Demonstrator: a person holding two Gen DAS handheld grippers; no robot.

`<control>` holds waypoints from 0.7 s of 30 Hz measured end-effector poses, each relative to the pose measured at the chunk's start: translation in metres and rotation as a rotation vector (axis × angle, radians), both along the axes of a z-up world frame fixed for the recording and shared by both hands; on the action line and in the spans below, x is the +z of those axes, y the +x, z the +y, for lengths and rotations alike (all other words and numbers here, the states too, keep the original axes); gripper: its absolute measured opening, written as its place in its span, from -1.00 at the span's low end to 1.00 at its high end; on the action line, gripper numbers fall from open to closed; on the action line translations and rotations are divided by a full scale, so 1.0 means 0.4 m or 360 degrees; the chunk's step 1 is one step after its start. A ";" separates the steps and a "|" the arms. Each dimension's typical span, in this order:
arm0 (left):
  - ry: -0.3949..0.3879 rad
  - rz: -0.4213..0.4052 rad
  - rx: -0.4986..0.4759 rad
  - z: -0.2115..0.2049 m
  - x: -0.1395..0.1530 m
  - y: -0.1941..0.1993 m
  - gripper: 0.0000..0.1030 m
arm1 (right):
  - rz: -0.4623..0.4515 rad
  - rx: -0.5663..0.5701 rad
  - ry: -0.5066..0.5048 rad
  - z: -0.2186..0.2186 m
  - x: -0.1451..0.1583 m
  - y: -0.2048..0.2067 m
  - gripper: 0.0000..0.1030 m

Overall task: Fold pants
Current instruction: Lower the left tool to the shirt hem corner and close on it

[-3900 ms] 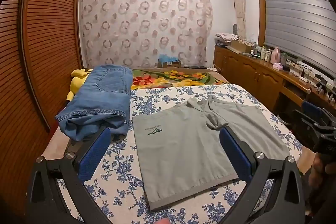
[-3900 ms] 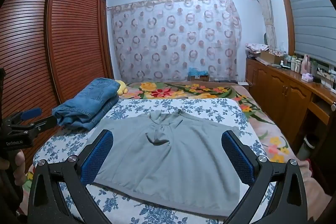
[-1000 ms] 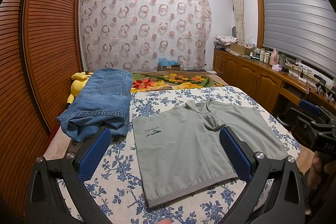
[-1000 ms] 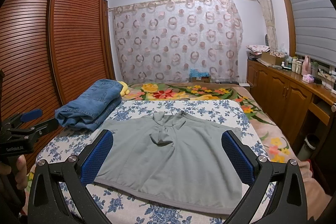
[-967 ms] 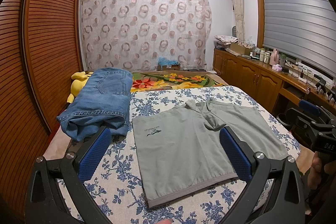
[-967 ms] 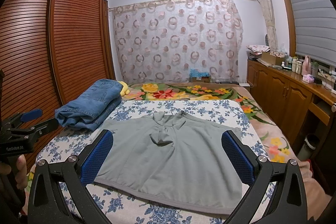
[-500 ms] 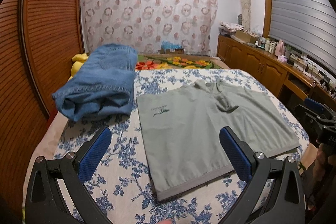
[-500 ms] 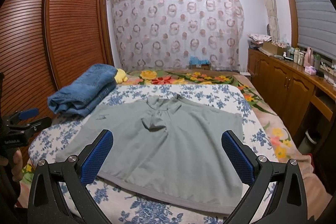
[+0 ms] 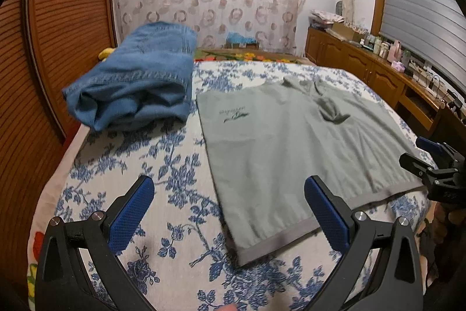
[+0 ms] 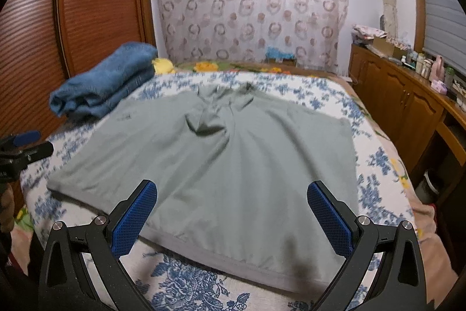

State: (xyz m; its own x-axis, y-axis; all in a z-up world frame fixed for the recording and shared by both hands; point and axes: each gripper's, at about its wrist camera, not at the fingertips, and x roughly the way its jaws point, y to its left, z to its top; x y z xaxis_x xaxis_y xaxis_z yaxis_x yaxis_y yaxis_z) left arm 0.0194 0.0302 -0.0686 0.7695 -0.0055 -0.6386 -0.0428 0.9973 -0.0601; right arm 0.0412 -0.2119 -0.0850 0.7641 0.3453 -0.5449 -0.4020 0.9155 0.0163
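Both my left claw (image 9: 230, 212) and right claw (image 10: 233, 212) hung wide open, empty, above the grey pants (image 10: 221, 162) lying flat on the bed (image 9: 163, 165). Pinching the sheet too could drag it along, I judged.

A bed (image 9: 174, 194) with floral sheet carries spread grey pants (image 9: 291, 150) and folded jeans (image 9: 139, 86).

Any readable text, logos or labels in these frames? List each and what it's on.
Dark green print with a small logo on the grey garment: too blurred to read.
White lettering on the left gripper's body, seen at the right-wrist view's edge: too small to read.
Nothing else legible.
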 end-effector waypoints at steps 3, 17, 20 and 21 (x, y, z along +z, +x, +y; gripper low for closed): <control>0.0000 0.0044 0.0015 0.012 -0.022 0.002 1.00 | 0.0042 0.0009 -0.0032 0.002 -0.003 -0.002 1.00; -0.0039 0.0141 -0.0015 0.058 -0.077 -0.029 0.99 | 0.0123 0.0020 -0.0094 0.014 0.013 -0.040 1.00; -0.0064 0.0149 -0.0040 0.060 -0.080 -0.040 0.88 | 0.0126 0.0038 -0.0112 0.012 0.021 -0.056 1.00; -0.0072 0.0153 -0.0051 0.059 -0.081 -0.042 0.85 | 0.0132 0.0048 -0.0117 0.012 0.021 -0.058 1.00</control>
